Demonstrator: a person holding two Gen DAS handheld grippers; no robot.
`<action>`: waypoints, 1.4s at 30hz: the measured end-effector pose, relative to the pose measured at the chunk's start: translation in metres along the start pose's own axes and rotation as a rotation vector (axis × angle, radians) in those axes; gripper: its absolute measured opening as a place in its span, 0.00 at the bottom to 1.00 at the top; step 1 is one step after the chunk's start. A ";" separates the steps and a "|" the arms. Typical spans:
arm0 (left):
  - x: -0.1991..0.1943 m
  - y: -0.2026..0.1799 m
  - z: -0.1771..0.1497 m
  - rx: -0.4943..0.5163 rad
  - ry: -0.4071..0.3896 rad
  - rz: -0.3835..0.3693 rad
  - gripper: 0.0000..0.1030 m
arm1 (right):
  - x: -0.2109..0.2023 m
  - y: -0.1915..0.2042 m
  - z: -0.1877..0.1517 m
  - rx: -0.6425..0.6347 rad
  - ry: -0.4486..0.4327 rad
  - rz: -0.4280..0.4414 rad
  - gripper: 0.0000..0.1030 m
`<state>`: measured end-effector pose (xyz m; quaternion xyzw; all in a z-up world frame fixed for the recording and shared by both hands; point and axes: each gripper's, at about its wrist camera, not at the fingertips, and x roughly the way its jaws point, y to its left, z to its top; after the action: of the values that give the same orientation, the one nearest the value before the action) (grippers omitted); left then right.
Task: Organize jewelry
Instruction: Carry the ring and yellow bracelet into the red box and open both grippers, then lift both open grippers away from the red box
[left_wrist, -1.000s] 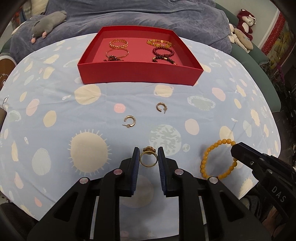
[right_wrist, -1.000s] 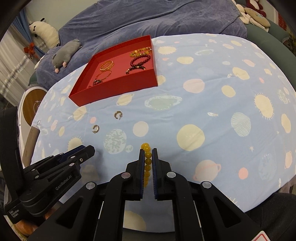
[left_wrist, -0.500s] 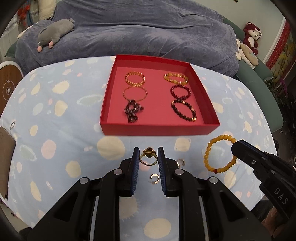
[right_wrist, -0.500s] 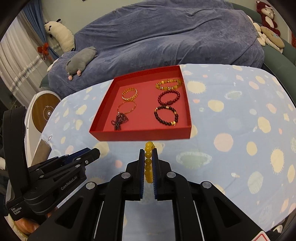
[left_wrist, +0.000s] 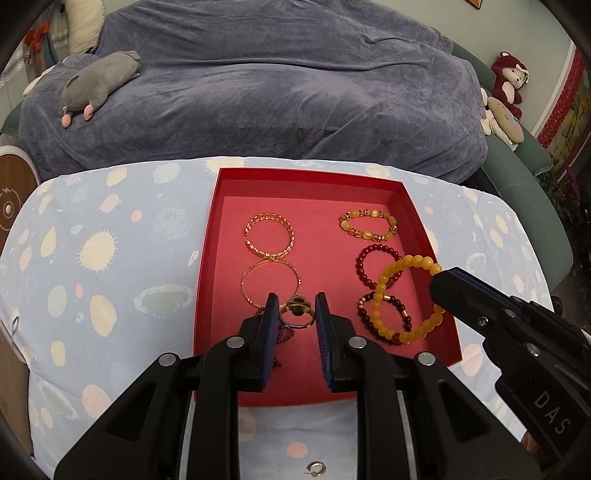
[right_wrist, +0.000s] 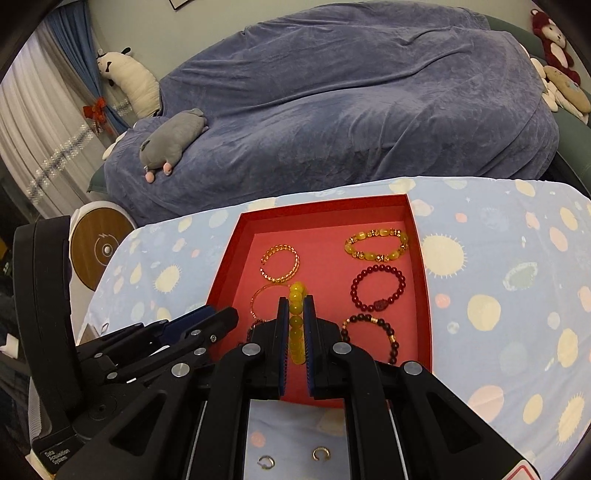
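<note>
My left gripper (left_wrist: 295, 312) is shut on a gold ring (left_wrist: 296, 316) and hangs over the near left part of the red tray (left_wrist: 402, 188). My right gripper (right_wrist: 295, 306) is shut on a yellow bead bracelet (right_wrist: 296, 325), which dangles as a loop (left_wrist: 400, 295) over the tray's right side. In the left wrist view the right gripper (left_wrist: 439, 280) comes in from the right. The tray holds several bracelets: gold ones (left_wrist: 269, 236) on the left, a yellow and dark red ones (left_wrist: 369, 224) on the right.
Two small gold hoop earrings (right_wrist: 320, 453) (right_wrist: 266, 461) lie on the planet-print tablecloth (left_wrist: 92, 258) near me, in front of the tray. A blue-covered sofa (left_wrist: 258, 92) with a grey plush toy (left_wrist: 99, 83) stands behind the table. More plush toys (left_wrist: 509, 81) sit at the far right.
Both grippers have moved forward and up from the near tablecloth to over the red tray, carrying the ring and the yellow bracelet. The earrings now lie behind the fingertips.
</note>
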<state>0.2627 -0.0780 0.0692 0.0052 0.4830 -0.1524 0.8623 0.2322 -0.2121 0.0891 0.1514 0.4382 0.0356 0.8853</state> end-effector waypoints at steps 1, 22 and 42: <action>0.005 0.000 0.003 0.000 0.002 0.001 0.19 | 0.006 -0.002 0.002 0.003 0.004 -0.002 0.07; 0.061 0.001 0.011 0.015 0.065 0.033 0.19 | 0.066 -0.025 0.000 0.026 0.082 -0.059 0.07; 0.021 -0.004 0.004 0.007 0.018 0.071 0.43 | 0.023 -0.017 -0.004 0.014 0.033 -0.117 0.30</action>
<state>0.2750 -0.0883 0.0542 0.0270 0.4897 -0.1232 0.8627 0.2421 -0.2228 0.0644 0.1311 0.4610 -0.0168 0.8775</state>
